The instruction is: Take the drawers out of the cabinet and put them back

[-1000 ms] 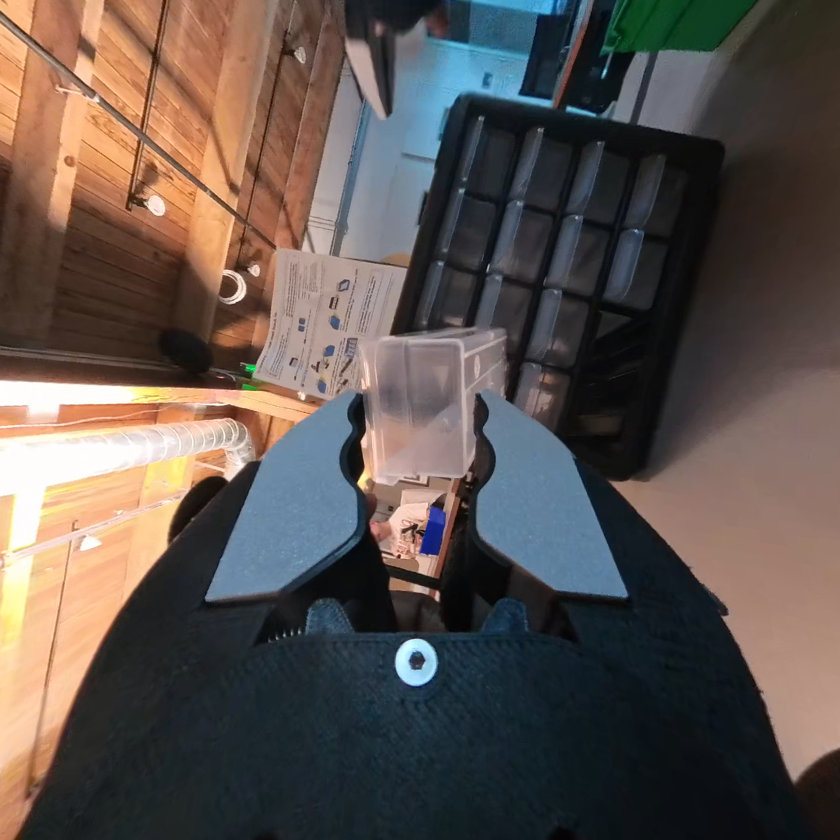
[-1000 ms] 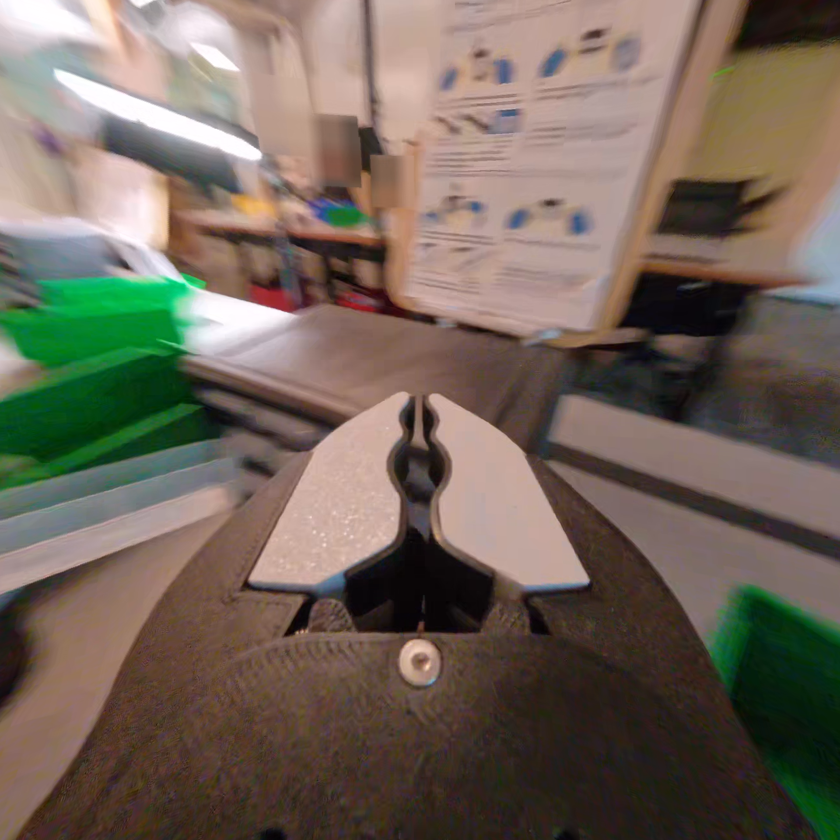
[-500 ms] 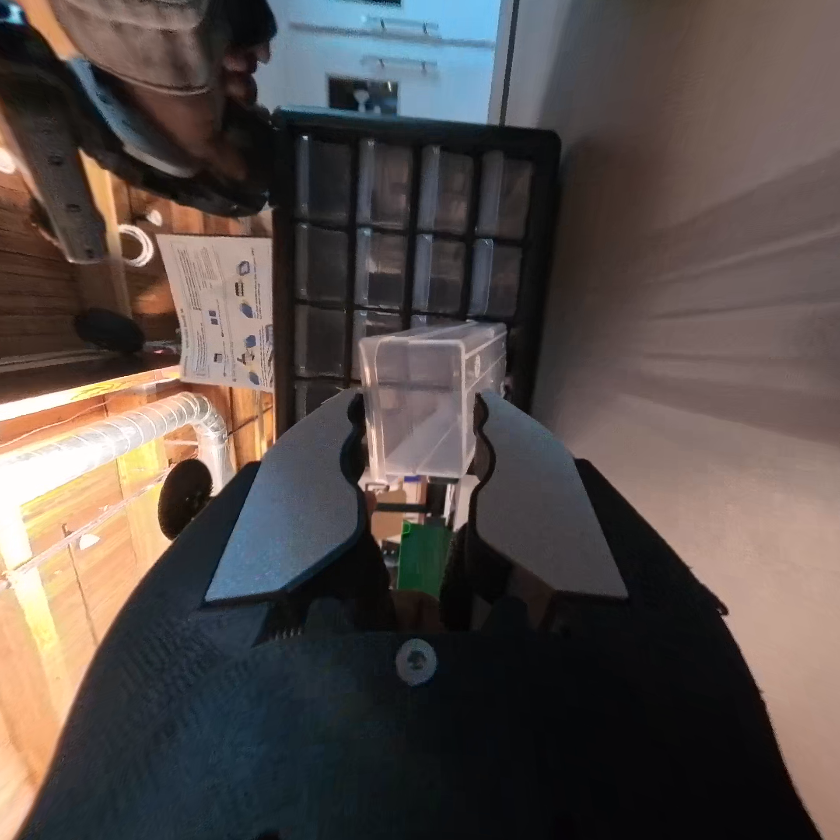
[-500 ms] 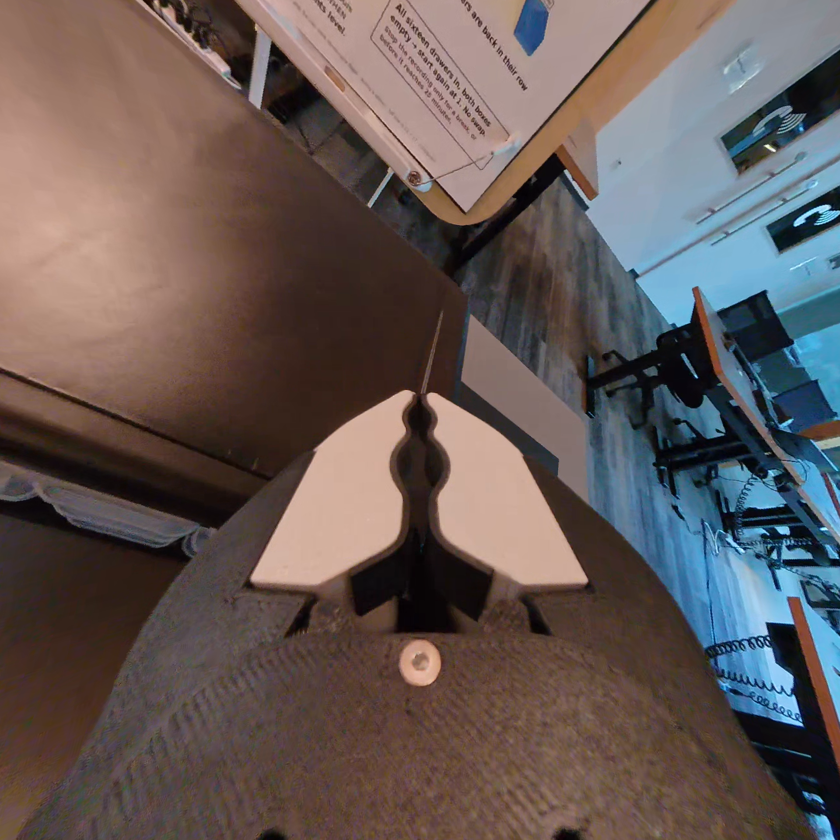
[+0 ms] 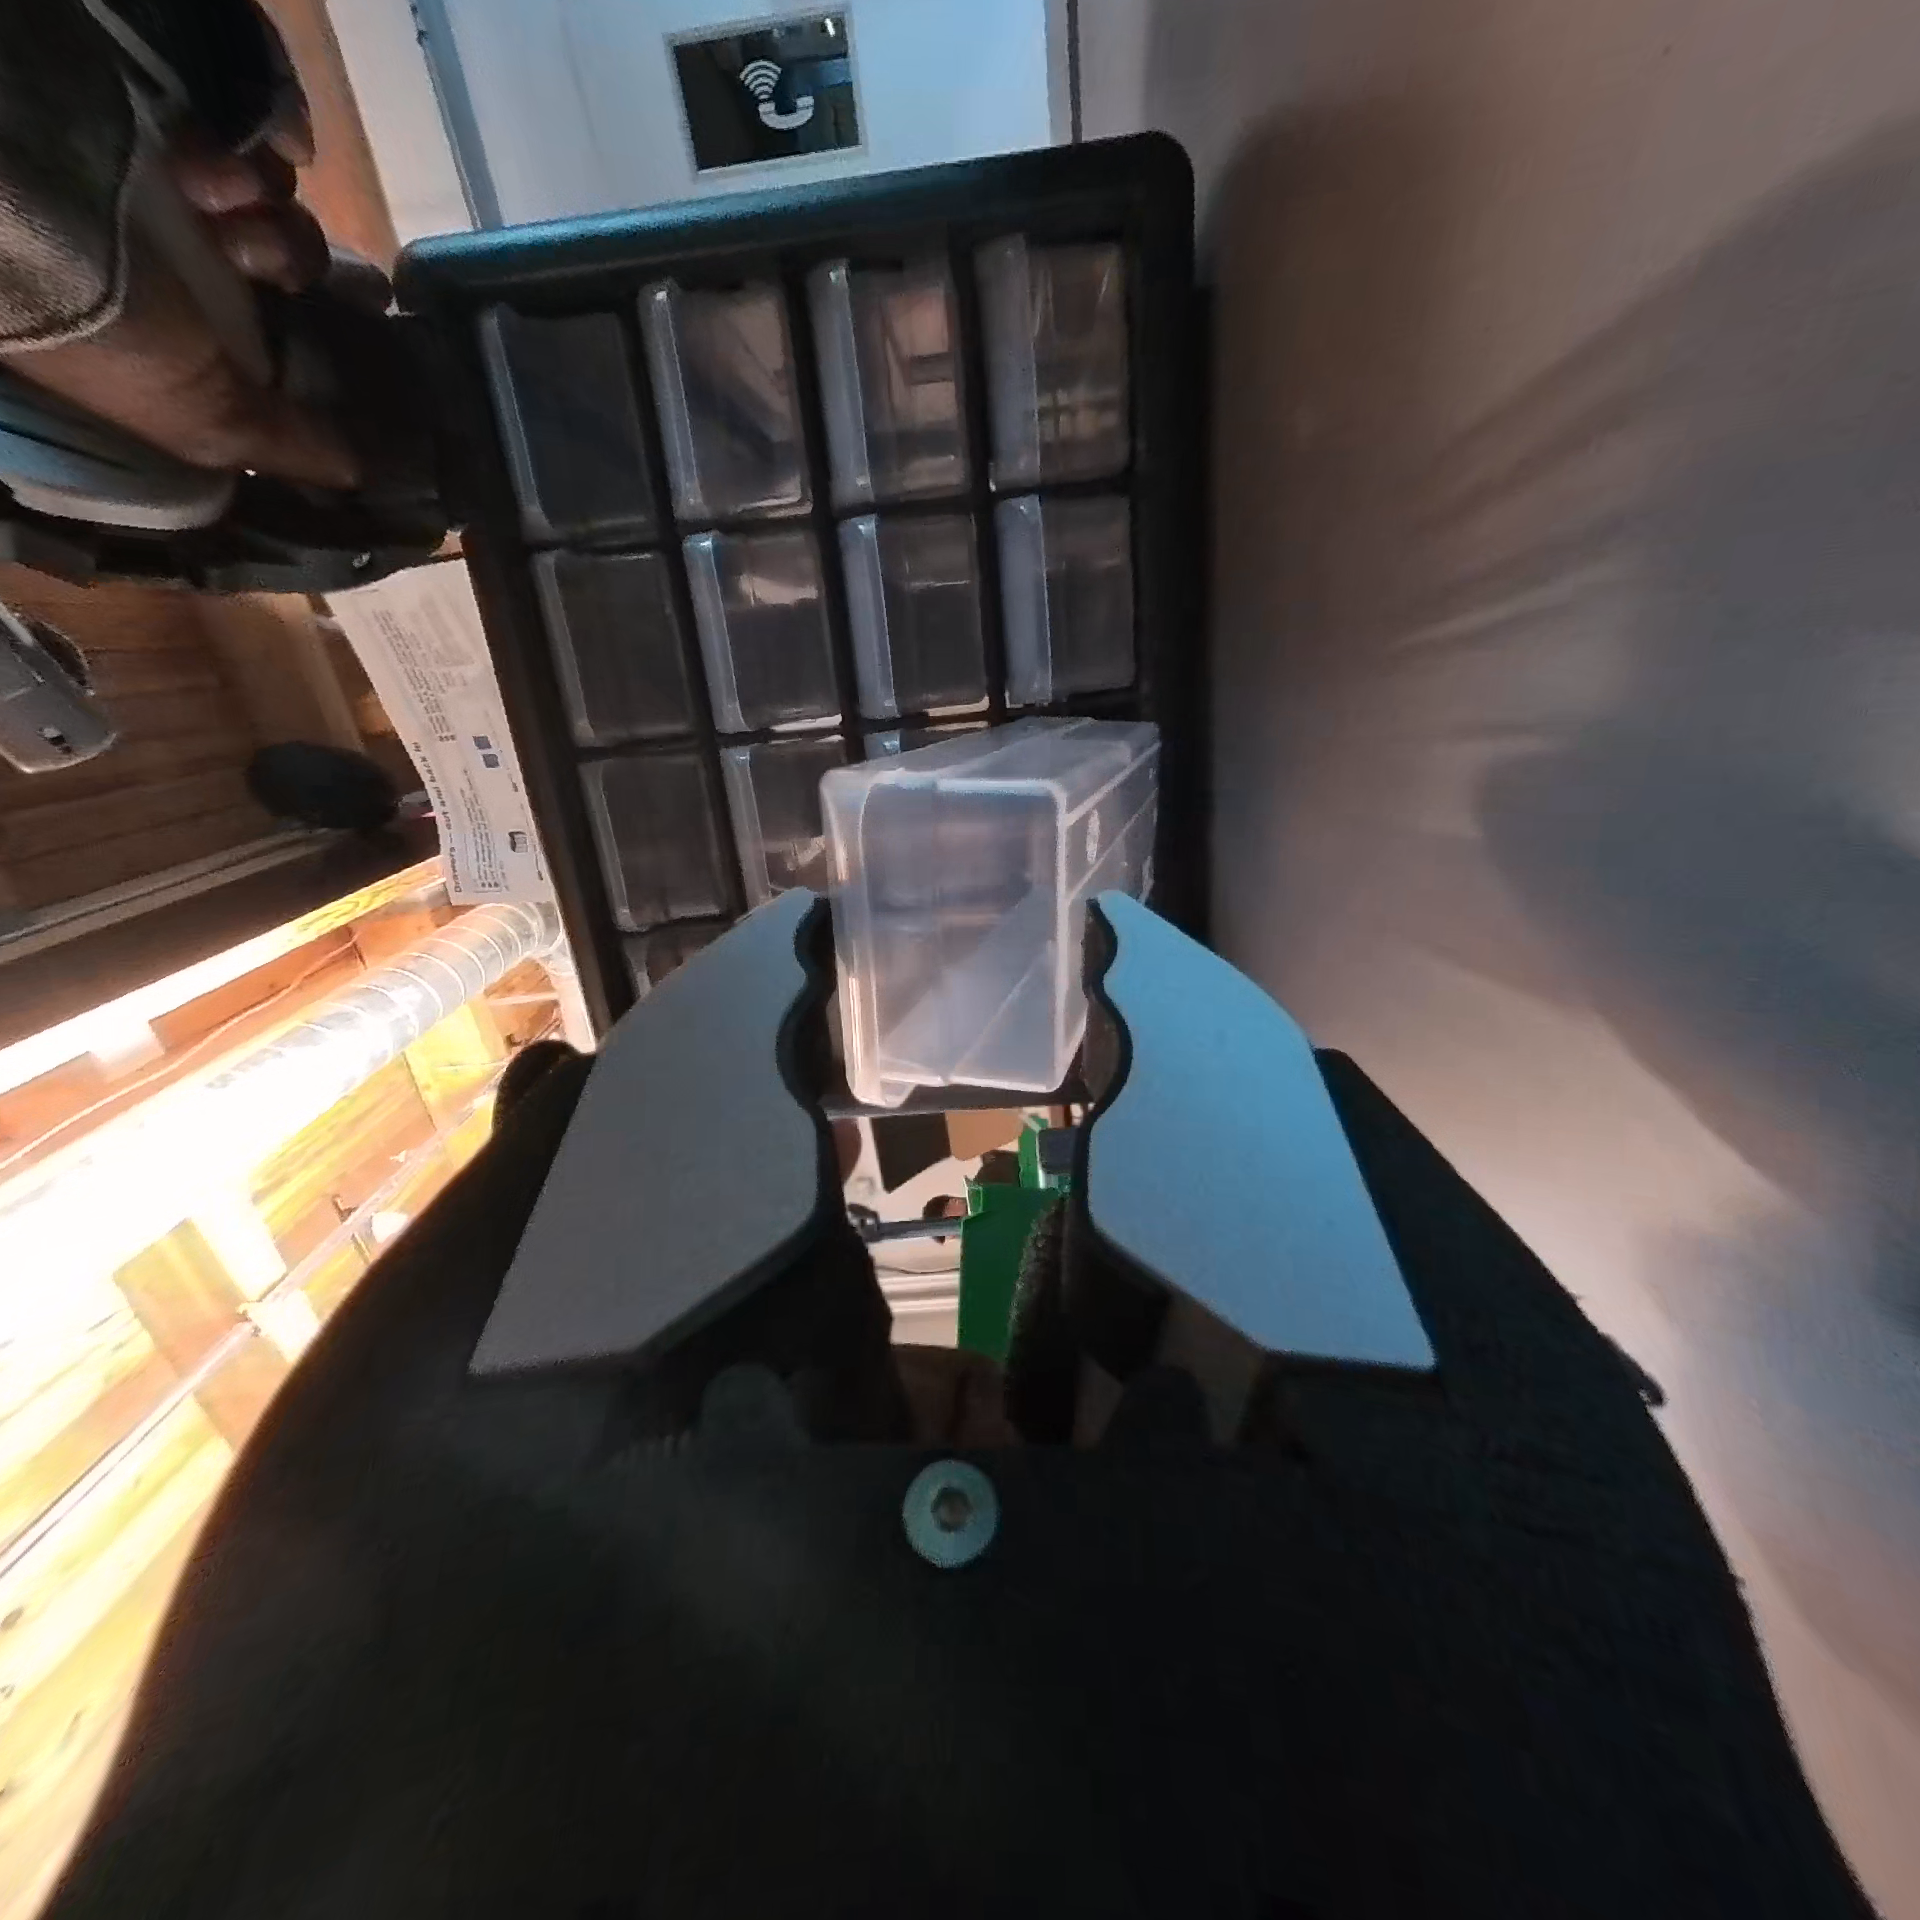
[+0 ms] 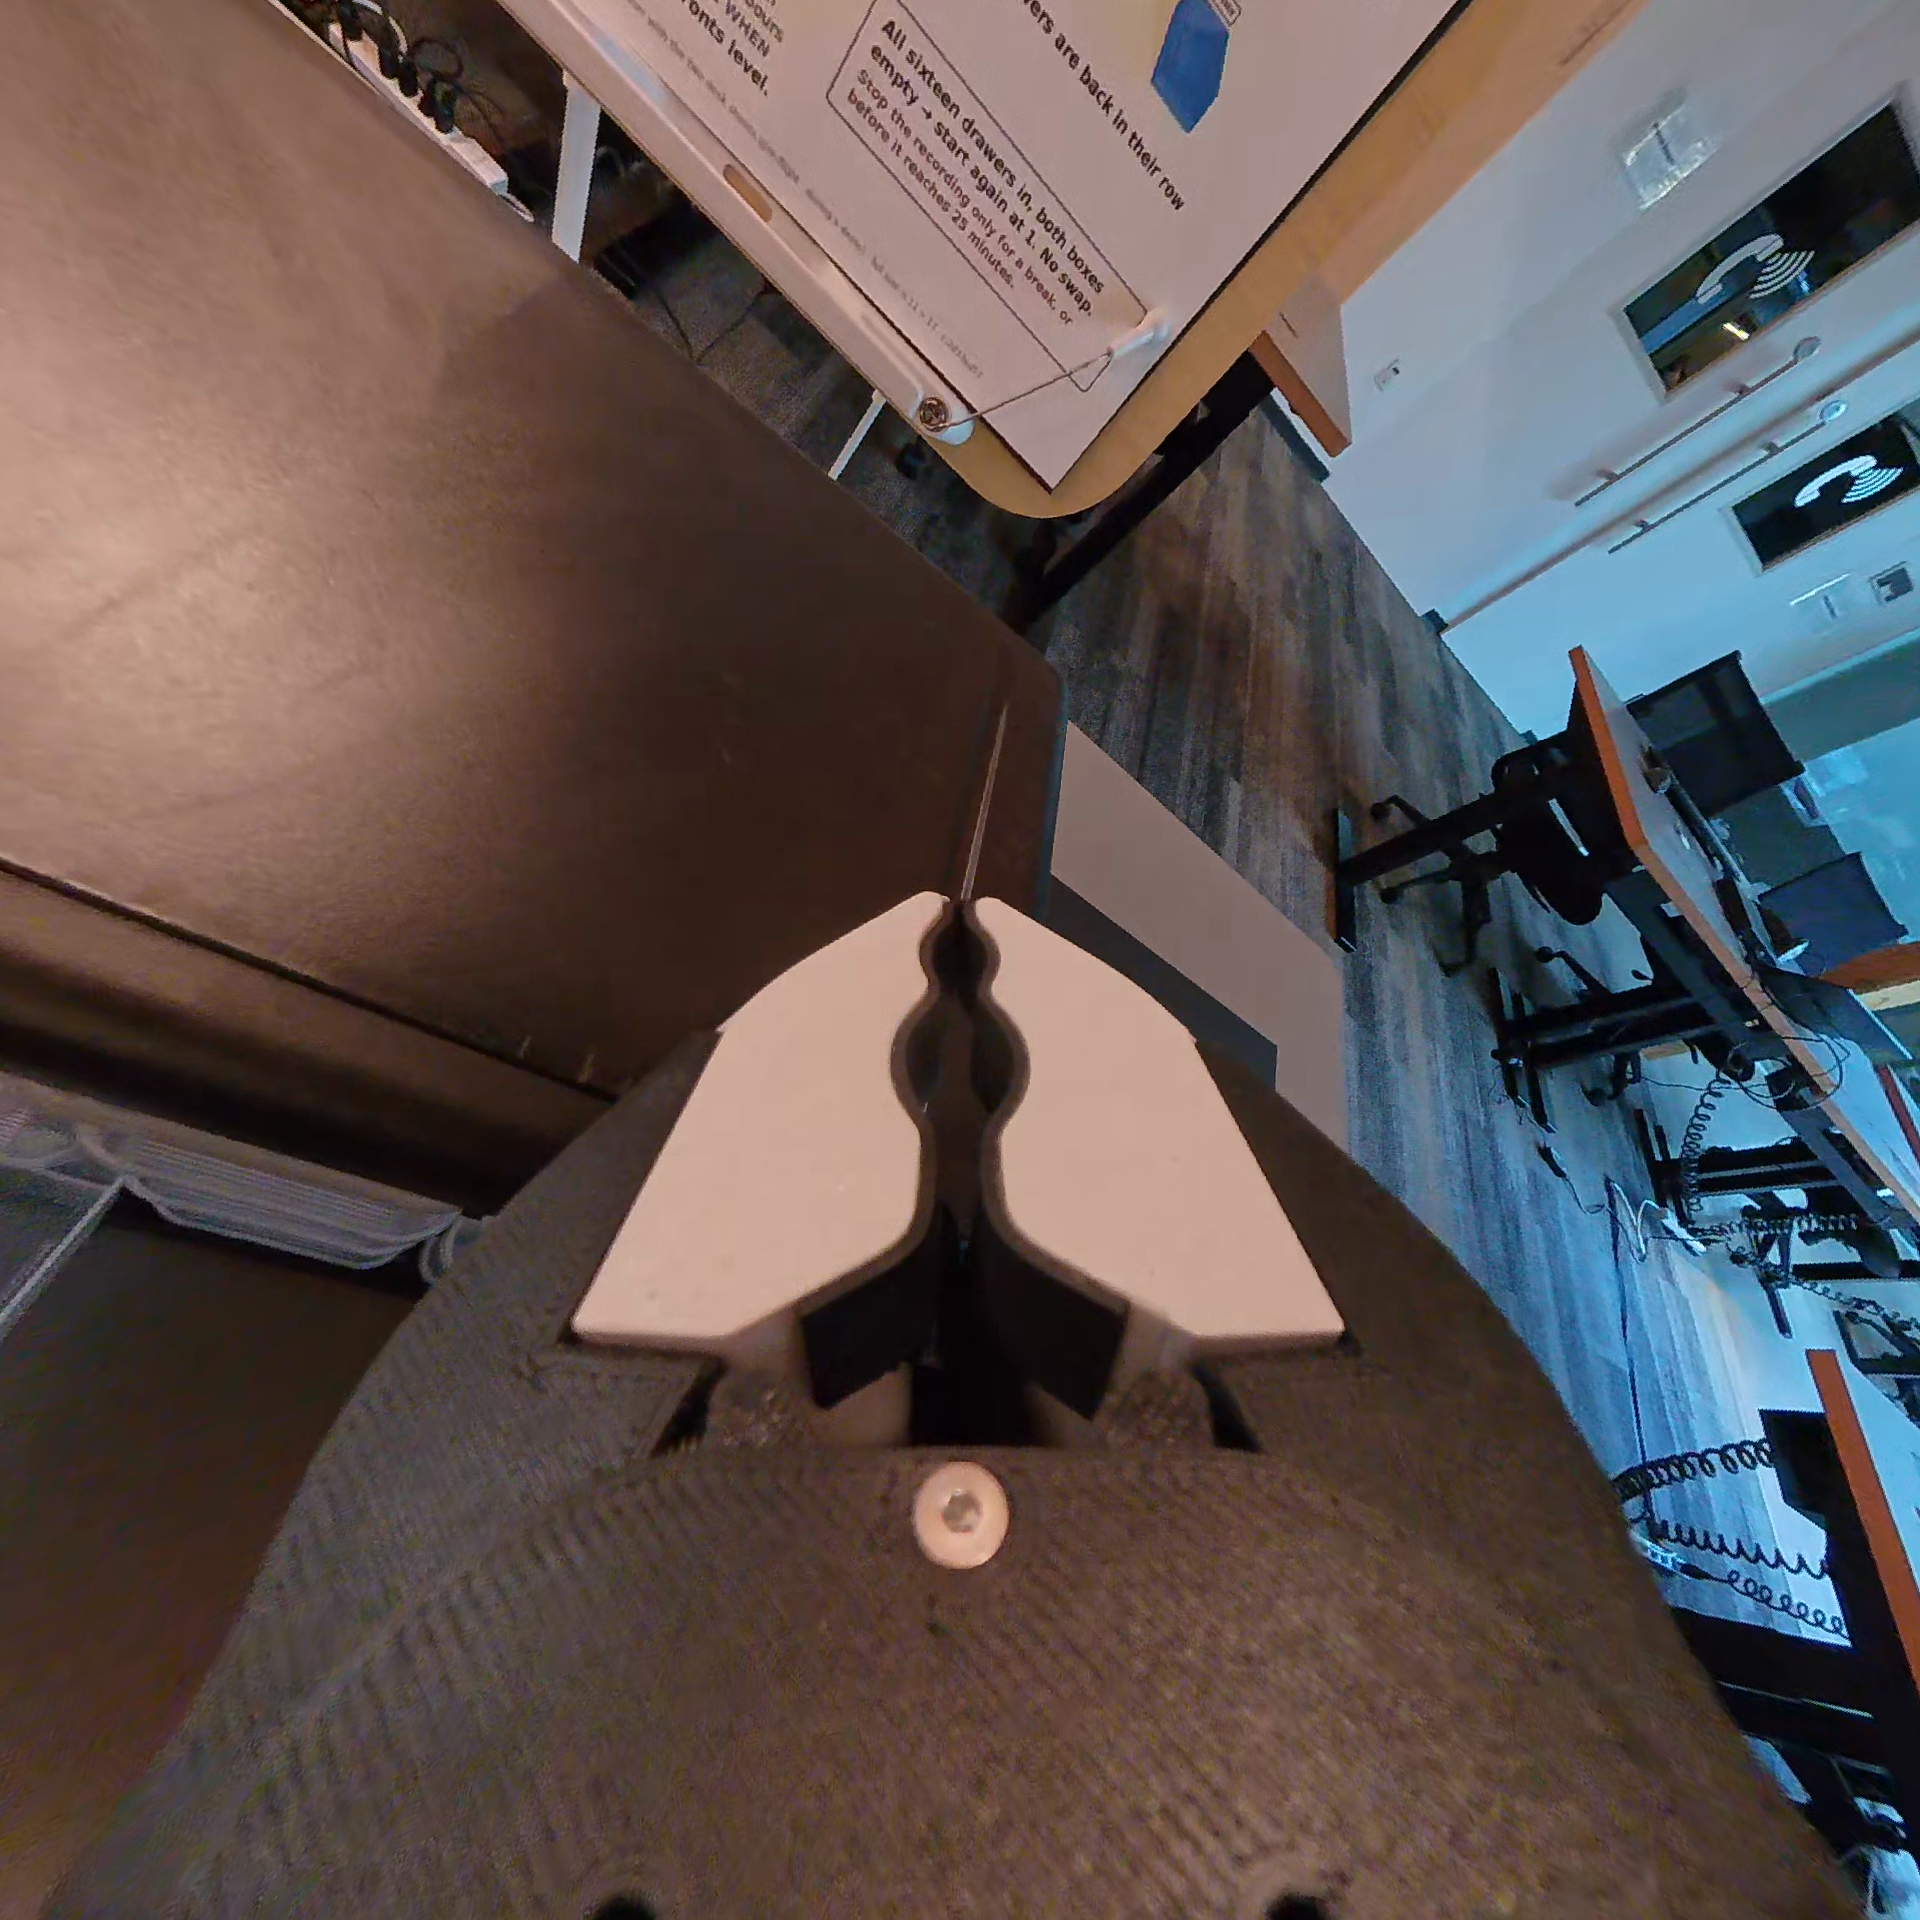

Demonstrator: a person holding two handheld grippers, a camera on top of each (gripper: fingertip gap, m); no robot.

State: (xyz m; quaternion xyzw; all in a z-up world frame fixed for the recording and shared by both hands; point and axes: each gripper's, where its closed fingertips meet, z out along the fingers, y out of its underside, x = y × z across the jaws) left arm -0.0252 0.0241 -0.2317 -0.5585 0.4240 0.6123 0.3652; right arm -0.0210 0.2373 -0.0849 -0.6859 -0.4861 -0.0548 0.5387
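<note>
I have the clear drawer (image 5: 966, 925) pinched across its narrow end in my left gripper (image 5: 951, 997), just in front of the black cabinet (image 5: 1174, 416). Empty thin plastic: I judge it light, slick and flexible, so I grip gently. My right gripper (image 6: 961, 909) is closed, empty, beside the cabinet.

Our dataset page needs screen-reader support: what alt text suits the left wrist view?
The left tool grips a clear plastic drawer, holding it in front of a black cabinet of matching clear drawers. A person's hand rests at the cabinet's far edge.
</note>
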